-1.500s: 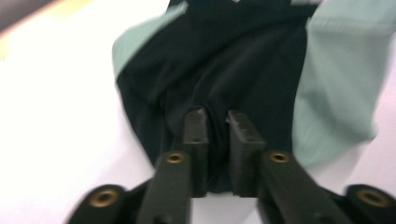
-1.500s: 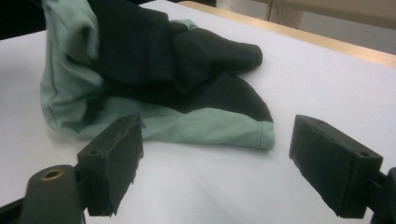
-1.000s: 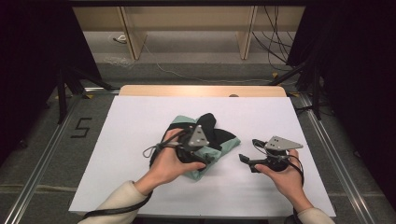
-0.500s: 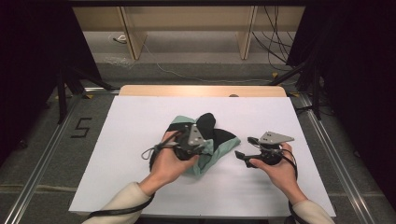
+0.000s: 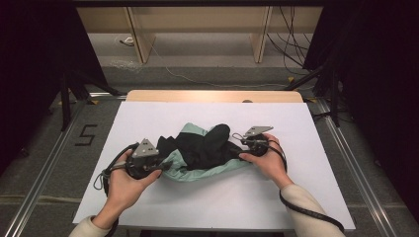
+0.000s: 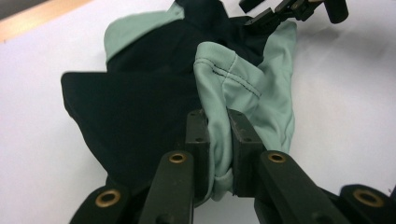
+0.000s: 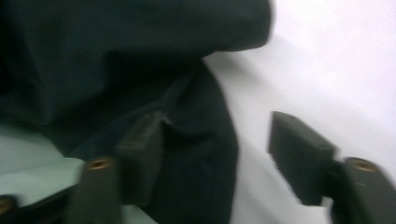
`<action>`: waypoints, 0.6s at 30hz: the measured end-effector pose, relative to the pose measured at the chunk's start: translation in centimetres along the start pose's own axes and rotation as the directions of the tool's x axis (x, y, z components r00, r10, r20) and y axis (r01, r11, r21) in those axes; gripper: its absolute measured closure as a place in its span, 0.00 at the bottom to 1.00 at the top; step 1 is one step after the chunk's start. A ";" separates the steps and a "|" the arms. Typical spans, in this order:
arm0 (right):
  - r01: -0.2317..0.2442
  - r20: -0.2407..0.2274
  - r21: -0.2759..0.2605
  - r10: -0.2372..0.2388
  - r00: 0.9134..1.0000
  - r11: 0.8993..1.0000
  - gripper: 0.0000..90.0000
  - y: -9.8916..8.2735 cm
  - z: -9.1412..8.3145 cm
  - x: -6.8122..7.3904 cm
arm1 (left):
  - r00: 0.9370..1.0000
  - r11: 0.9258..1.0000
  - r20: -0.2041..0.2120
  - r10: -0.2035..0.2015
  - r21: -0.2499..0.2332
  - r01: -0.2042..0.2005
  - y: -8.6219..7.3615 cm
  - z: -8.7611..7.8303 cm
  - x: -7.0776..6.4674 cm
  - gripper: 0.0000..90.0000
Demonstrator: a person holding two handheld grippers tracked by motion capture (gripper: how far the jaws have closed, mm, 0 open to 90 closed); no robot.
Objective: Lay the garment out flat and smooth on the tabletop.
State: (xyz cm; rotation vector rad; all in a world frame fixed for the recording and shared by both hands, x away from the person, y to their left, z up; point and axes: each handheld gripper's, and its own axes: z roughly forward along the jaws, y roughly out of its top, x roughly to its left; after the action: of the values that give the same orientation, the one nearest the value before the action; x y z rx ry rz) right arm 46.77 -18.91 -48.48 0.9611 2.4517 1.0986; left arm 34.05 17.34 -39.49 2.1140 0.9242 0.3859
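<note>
A: We have the left gripper (image 6: pixel 215 140) clamped on a fold of the mint-green cloth at the left end of the garment (image 5: pixel 197 153); in the left gripper view its jaws pinch the fabric tight between them.

B: And the right gripper (image 5: pixel 236 144)? We see its jaws have just been closing, yet in the right gripper view they stand apart, one laid on the black fabric, the other over the bare white table (image 5: pixel 296 128).

A: Against a second ago, we have the left gripper drawn away to the left, and the right brought in to the garment's right edge. The cloth, bunched then, lies stretched longer between them.

B: It sits mid-table, black part (image 6: pixel 135 107) on top, mint-green (image 6: pixel 275 74) showing under it and along the near side. We see no containers here.
</note>
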 end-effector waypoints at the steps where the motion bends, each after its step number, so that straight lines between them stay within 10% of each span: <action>1: 0.022 -0.008 0.012 -0.022 1.000 1.000 0.57 0.0 0.1 0.4 | 1.000 1.000 0.000 -0.006 -0.001 0.006 -0.3 -0.1 0.2 0.89; 6: 0.109 -0.102 0.113 -0.097 0.990 0.988 0.94 0.0 -1.0 2.1 | 0.999 0.999 -0.013 -0.032 0.001 0.032 -1.0 -0.2 1.0 0.89; 18: 0.137 -0.164 0.247 -0.098 0.982 0.959 0.98 -3.8 -8.0 4.6 | 1.000 1.000 0.027 -0.016 0.008 0.015 -1.8 0.1 0.3 0.88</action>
State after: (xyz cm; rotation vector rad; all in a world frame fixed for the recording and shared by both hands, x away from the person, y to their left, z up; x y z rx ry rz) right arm 37.59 -22.10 -45.92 0.8138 2.7874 0.8566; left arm 33.46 18.32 -40.96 2.1131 0.9274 0.3451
